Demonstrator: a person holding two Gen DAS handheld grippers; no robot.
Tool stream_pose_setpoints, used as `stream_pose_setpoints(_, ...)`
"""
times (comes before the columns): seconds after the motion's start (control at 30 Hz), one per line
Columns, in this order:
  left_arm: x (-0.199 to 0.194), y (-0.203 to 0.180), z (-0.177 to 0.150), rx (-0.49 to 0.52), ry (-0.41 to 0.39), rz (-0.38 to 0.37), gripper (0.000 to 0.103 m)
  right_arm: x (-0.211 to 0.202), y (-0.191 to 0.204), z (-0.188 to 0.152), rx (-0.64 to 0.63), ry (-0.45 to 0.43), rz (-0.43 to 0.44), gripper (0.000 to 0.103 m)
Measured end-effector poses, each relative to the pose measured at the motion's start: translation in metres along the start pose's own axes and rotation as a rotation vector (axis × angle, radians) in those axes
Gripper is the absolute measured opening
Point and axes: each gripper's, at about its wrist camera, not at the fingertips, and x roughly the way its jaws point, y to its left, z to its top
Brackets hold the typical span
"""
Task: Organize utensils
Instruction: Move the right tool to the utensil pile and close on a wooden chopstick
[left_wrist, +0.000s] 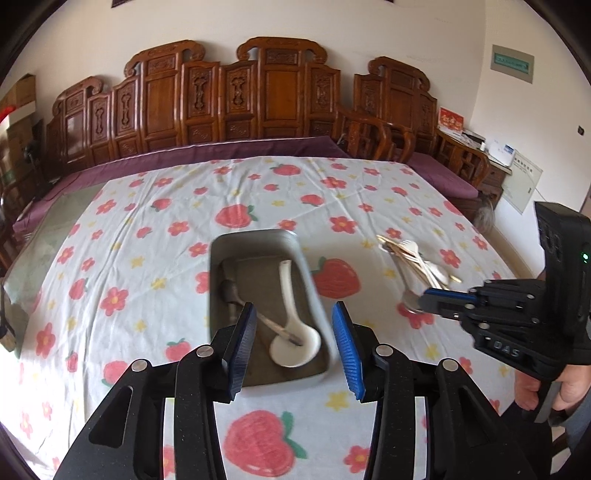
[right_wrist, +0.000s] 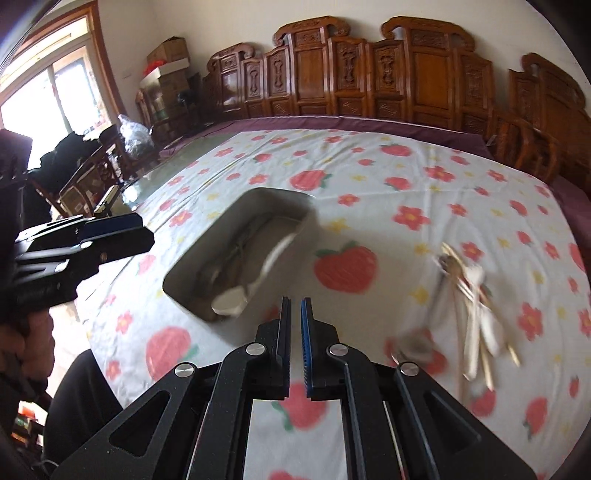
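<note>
Left tool (left_wrist: 294, 343): fingers spread wide, nothing between the pads, hovering over the near end of the metal tray (left_wrist: 258, 240), which sits on the worktop under a strawberry-and-flower cloth (left_wrist: 129, 240). In the tray: a white ceramic spoon (left_wrist: 291, 343), bowl toward the near end and handle running toward the far end, and a metal utensil (left_wrist: 236, 299) lying along the left side with its handle crossing toward the spoon's bowl. Right tool (right_wrist: 294, 345): fingers drawn to a narrow slit, nothing visible between them, above the cloth just in front of the tray's near-right corner. Loose pile of utensils (left_wrist: 417, 266) lies on the cloth to the right of the tray, well apart from it: white spoons, pale chopsticks, at least one metal spoon; motion blur prevents a count. In the left wrist view the right tool's fingertips sit at the near end of this pile; contact cannot be judged. Carved wooden bench (left_wrist: 229, 96) stands along the wall behind the worktop.
</note>
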Motion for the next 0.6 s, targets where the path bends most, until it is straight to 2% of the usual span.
stream_pose_setpoints(0.23,0.0,-0.039,-0.002,0.051,0.003,-0.016,0.044,-0.046,-0.025,-0.025,0.001,-0.061,-0.07,0.008)
stream_pose_setpoints(0.6,0.001,-0.091,-0.005,0.107,0.012,-0.029,0.047,-0.074,-0.055,-0.033,0.013,-0.097,-0.124,0.008)
